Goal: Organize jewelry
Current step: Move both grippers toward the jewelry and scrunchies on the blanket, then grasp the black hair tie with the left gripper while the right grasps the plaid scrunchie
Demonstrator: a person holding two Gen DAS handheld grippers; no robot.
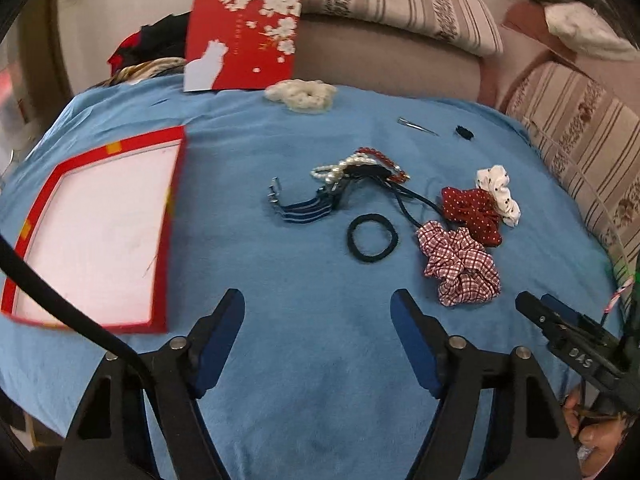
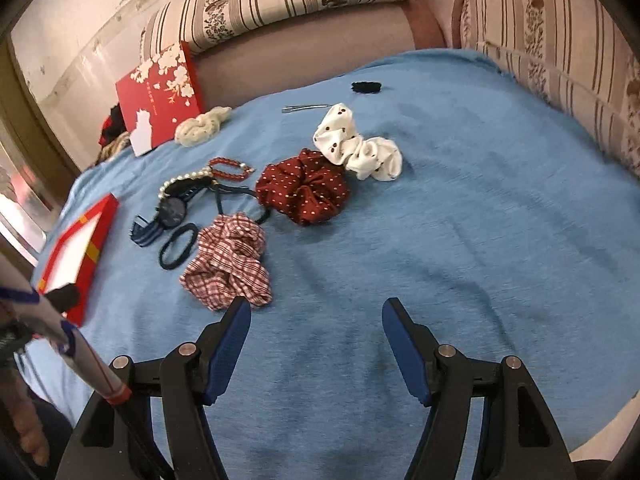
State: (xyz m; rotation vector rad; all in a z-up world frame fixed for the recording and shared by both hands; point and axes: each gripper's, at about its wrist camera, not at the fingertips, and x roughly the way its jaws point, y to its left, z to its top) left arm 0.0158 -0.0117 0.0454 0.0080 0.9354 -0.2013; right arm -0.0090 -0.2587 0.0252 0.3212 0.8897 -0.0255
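A: Blue, nappy cloth (image 1: pixel 320 360) over the whole worktop, soft and faintly creased. Any writing?

B: Only raised letters on the right hand-held gripper (image 1: pixel 532 304) at lower right of the left view, something like "DAS", upside down. Tiny gold characters on the red lid (image 1: pixel 244 40) at upper left, too small to read; white blossoms and a white cat shape printed there.

A: And the jewelry?

B: Heaped at centre frame: pearl bracelet (image 1: pixel 332 170), red bead bracelet (image 1: pixel 384 160), striped watch strap (image 1: pixel 300 210), round black hair tie (image 1: pixel 372 238). Right of these, gathered fabric scrunchies: checked (image 1: pixel 460 268), dark red dotted (image 1: pixel 474 210), white spotted (image 1: pixel 500 194). Woolly cream scrunchie (image 1: pixel 302 94) higher up. Shallow red box (image 1: pixel 92 232) with pale lining at left.

A: Grippers?

B: Left hand-held gripper (image 1: pixel 318 308) spread apart, nothing between the blue ribbed pads. Right likewise, parted and gripping nothing, just below the checked scrunchie in its own view.
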